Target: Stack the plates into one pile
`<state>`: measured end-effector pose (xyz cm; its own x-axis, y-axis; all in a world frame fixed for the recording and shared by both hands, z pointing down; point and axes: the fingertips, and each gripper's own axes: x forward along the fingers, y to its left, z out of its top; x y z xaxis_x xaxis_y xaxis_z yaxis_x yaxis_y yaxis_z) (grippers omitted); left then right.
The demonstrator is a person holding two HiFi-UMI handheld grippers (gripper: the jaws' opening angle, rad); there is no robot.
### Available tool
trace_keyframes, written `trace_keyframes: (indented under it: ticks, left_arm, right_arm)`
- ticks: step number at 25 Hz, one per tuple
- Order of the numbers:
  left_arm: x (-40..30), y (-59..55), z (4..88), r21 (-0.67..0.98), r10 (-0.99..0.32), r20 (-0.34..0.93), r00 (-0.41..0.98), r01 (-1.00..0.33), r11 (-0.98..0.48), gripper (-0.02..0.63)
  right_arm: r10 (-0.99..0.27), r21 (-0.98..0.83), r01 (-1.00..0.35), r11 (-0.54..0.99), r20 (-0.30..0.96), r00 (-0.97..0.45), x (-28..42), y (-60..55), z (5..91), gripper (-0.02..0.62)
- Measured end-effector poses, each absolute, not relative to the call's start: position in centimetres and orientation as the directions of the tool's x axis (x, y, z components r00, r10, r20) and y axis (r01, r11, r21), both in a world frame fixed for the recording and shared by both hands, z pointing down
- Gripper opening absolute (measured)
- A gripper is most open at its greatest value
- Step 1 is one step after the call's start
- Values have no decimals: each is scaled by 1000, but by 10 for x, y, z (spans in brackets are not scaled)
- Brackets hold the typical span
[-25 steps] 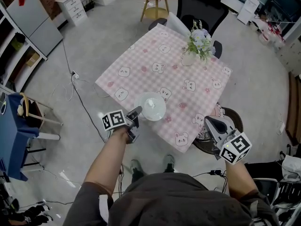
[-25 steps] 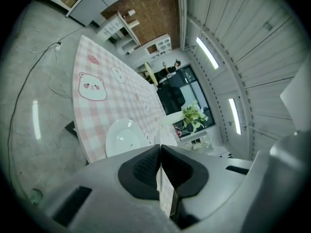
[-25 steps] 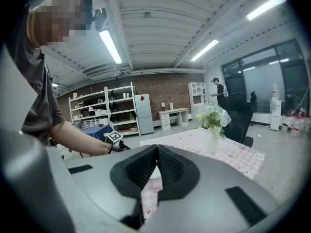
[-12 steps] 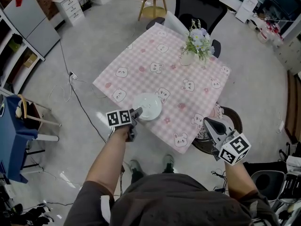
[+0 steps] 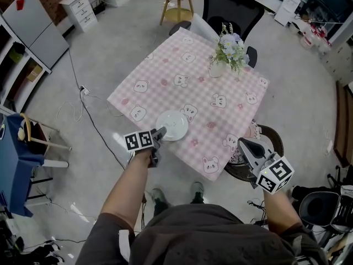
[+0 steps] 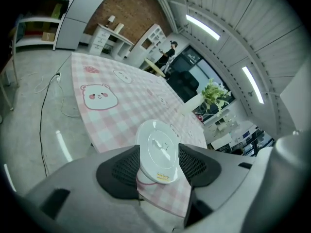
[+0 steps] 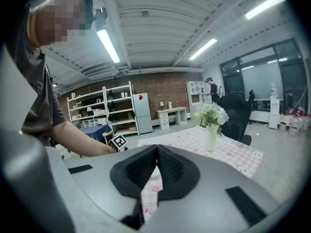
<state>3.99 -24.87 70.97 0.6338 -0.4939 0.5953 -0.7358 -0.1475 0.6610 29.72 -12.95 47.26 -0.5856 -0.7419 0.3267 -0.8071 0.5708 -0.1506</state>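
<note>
Left claw: jaws have just been opening and are now spread wide, pads clear of the white plate on both sides. The plate rim sits between them but nothing pinches it, so this reads as a release, not a grab.

The plate lies flat on the tabletop, close to the near edge, probably because that's the easiest reach from where the person stands. The left gripper view shows a raised ring and a small sticker facing up. There looks to be a second rim under it; can't count layers. No other loose plate shows on the cloth, so my guess is the pile is done or nearly done.

Right claw: pressed together, empty, parked off the tabletop's near corner. Idle, out of the left arm's way.

Flower vase is on the far side, well apart from the plate, so no clash risk.
</note>
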Motion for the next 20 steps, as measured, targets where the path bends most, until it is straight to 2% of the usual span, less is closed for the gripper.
trace_keyframes:
  ticks: [7, 12, 20]
  left_arm:
    - [51, -237, 683, 677, -528, 527, 666, -704, -213, 232]
    - [54, -228, 641, 657, -551, 463, 694, -686, -312, 227]
    - [44, -206, 534, 569, -620, 306, 722, -661, -489, 167]
  right_arm:
    - [-752, -147, -814, 562, 317, -577, 303, -130, 468, -6]
    - [-756, -124, -808, 576, 295, -584, 295, -133, 455, -6]
    - [-750, -84, -786, 613, 252, -612, 272, -137, 428, -6]
